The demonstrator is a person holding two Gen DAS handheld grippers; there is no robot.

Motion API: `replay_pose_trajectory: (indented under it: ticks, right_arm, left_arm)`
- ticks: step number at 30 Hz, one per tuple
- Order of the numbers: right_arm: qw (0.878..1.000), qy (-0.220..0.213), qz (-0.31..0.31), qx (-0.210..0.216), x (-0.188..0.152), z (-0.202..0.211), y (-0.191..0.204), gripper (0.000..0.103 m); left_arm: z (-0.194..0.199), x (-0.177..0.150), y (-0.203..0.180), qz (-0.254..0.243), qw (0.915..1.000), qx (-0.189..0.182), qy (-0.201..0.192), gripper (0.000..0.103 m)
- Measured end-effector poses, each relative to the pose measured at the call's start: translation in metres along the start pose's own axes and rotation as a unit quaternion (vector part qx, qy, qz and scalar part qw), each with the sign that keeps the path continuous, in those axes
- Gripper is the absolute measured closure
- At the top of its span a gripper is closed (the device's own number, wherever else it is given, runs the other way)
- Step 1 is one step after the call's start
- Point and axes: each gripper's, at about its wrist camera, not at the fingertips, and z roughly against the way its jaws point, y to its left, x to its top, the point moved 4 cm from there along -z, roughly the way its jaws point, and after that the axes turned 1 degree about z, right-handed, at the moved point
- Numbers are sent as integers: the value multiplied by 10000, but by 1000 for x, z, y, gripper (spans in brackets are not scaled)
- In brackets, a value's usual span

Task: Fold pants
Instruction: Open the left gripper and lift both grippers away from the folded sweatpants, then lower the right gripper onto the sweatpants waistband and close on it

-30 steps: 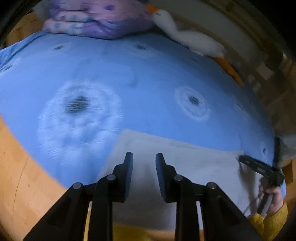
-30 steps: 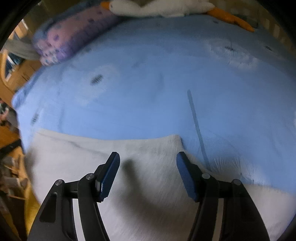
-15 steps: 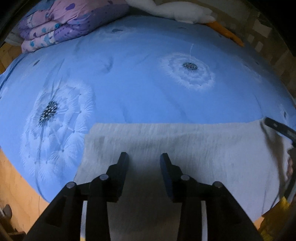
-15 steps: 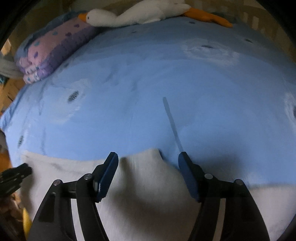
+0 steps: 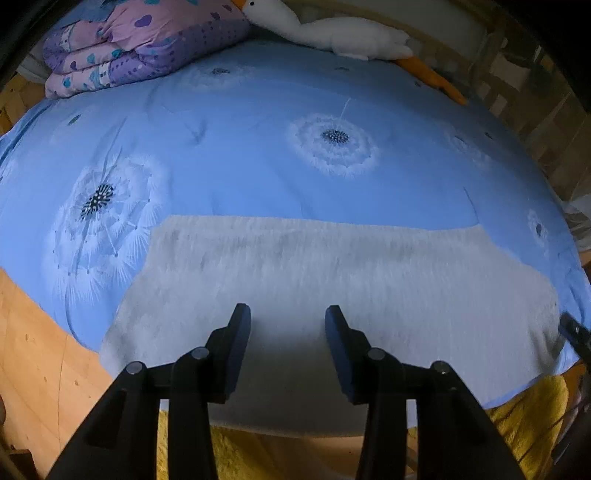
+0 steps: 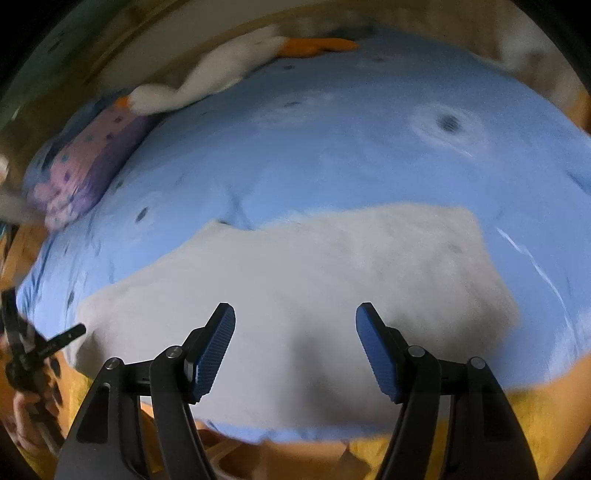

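Pale grey pants (image 5: 332, 266) lie flat as a wide band on the blue bed (image 5: 240, 166), at its near edge, well apart from the folded quilt (image 5: 140, 44) and toy goose (image 5: 343, 33) at the far side — room left, I judge, for folding away from the edge. Above the pants, the left gripper (image 5: 287, 325) has its fingers parted with nothing between them; the right gripper (image 6: 295, 325) is spread wider, also holding nothing — both seemingly poised over the cloth to choose a grasp.
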Motion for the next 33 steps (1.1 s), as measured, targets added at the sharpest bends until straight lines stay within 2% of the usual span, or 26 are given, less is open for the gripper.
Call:
replay_pose_trajectory:
  ticks: [6,10,13,16,19,21,23,25,29,32,33]
  right_arm:
    - [9937,-87,-1111,-102,-28,20,-55,34]
    - [9888,-92,-1448,-341,-31,21,-80,34]
    - [9884,-22,-1351,-687,-26,13,-89,34]
    - [9879,36,-1323,-807,-23,5,-95,34]
    - [9885,97,-948,-1174,-13,-14,-90,34]
    - [9871,57,-1050,-1205,-14,-25,-99,33]
    - [9859,-159,-1196,-1156,-9,-32,-106,31]
    - [9852,-259,-1259,-1137,-6,-35,-108,26]
    - [9860,-321,-1172,-1146,-5,-39,-106,22]
    - [9862,-294,-1076,-1223,-5,-39,-104,26]
    - [9857,-293,-1070,-1272,-5,-38,-103,33]
  left_arm:
    - [-2,-11,0,254,9996,-26,105,59]
    - [-1,-17,-2,218,9997,23,101,57]
    - [0,-20,-3,259,9996,-1,113,57]
    - [3,-21,-5,243,9996,-66,81,57]
    - [4,-21,-8,218,9997,-115,75,57]
    - [5,-21,-10,194,9997,-150,63,57]
    - [3,-22,-12,173,9997,-144,70,57]
    - [2,-22,-13,153,9998,-131,88,57]
    - [-1,-23,-13,172,9997,-88,125,57]
    - [-2,-23,-13,161,9997,-84,131,57]
    - [-2,-23,-14,163,9998,-83,125,57]
